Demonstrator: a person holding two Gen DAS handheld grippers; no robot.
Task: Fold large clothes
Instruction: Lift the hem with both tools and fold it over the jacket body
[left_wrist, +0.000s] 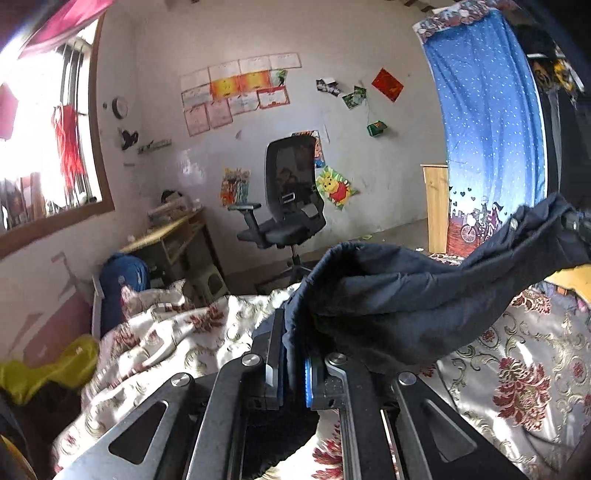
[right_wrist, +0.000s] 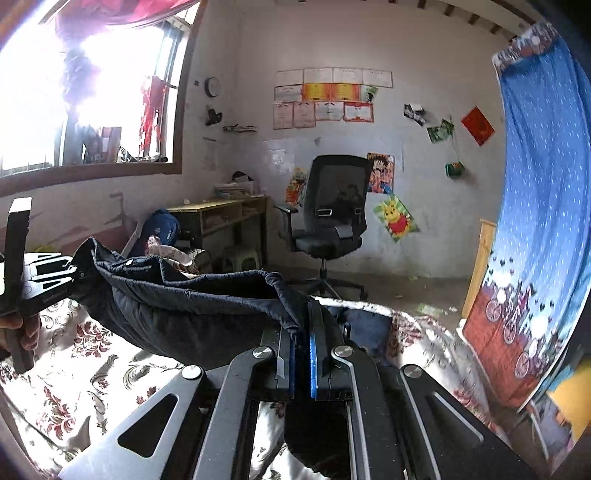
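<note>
Above the bed: you've got the dark garment (left_wrist: 399, 295) strung in the air between your two grippers, clear of the floral bedspread (left_wrist: 517, 369); it sags in the middle
Left gripper (left_wrist: 291, 350): jaws together, clamped on one end of the garment; cloth bunches over the blue pads and a tail hangs down below the jaws
Right gripper (right_wrist: 303, 343): jaws together too, pinching the other end; here as well a fold drops beneath the linkage
Key relation: the garment's long axis runs straight from one claw to the other, roughly level; from your left claw it stretches away to the right, from your right claw away to the left; neither arm is nearer, each owns an end
Across the gap: in the right wrist view you can see the other gripper at far left with cloth gathered into it
Material: navy, soft, looks padded or quilted, with stitched seams and a small pale snap or button near one end; limp, heavy-looking drape
Surface below: glossy cream bedspread with red flowers, rumpled; I'd judge it slippery for laying down
Background: office chair (right_wrist: 332, 206), desk (right_wrist: 221, 214), blue curtain (right_wrist: 535, 184); well apart from the work
</note>
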